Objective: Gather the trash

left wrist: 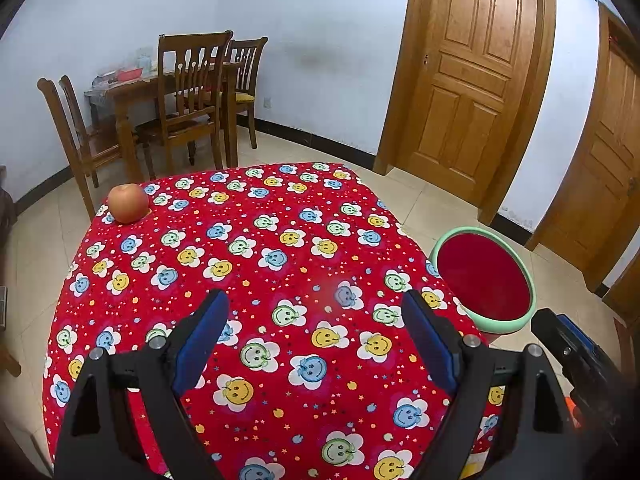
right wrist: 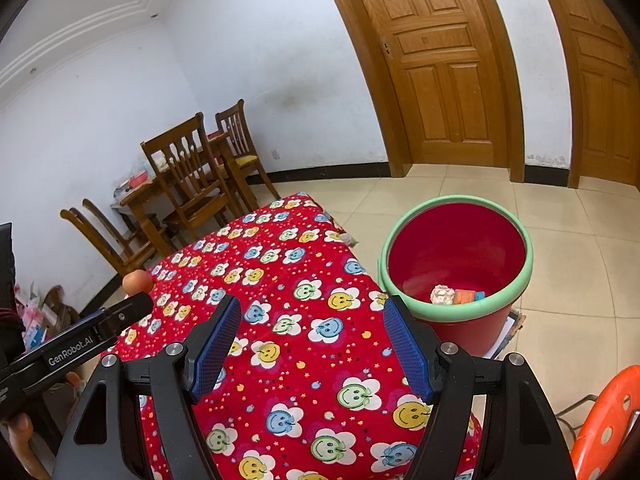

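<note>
A red bucket with a green rim (right wrist: pixel 456 256) stands on the floor at the table's right side; it shows too in the left wrist view as the bucket (left wrist: pixel 484 276). Inside lie a crumpled white paper ball (right wrist: pixel 441 294) and a small orange and blue carton (right wrist: pixel 469 296). An apple (left wrist: pixel 128 203) rests at the far left corner of the red smiley-flower tablecloth (left wrist: pixel 280 280). My left gripper (left wrist: pixel 316 304) hovers open over the cloth, nothing between its blue pads. My right gripper (right wrist: pixel 312 312) hangs open above the table's right part, next to the bucket.
A wooden dining table with chairs (left wrist: pixel 176 92) stands against the far wall. Two wooden doors (left wrist: pixel 476 80) are at the right. An orange plastic stool (right wrist: pixel 604 424) sits beside the bucket. The left gripper's body (right wrist: pixel 76 344) crosses the right view's left edge.
</note>
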A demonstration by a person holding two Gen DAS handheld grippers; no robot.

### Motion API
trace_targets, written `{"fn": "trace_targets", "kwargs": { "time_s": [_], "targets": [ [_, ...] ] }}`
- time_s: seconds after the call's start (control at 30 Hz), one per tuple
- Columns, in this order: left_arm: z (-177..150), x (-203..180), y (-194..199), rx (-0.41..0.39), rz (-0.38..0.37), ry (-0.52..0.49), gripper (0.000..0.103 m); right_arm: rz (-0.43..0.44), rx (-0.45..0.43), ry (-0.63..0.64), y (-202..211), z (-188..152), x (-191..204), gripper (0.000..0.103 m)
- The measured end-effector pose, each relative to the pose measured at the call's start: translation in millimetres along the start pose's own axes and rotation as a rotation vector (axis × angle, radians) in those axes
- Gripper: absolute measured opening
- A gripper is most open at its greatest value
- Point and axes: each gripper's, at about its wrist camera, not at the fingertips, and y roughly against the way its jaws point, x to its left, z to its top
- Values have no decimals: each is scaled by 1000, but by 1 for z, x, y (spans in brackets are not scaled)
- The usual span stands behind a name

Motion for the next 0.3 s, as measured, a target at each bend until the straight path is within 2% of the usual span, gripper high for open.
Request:
{"fn": "trace_targets", "kwargs": {
  "time_s": [0.3],
  "targets": [
    [2,1,1,2,5,9,87,2,1,0,1,1,1,75]
  ]
}}
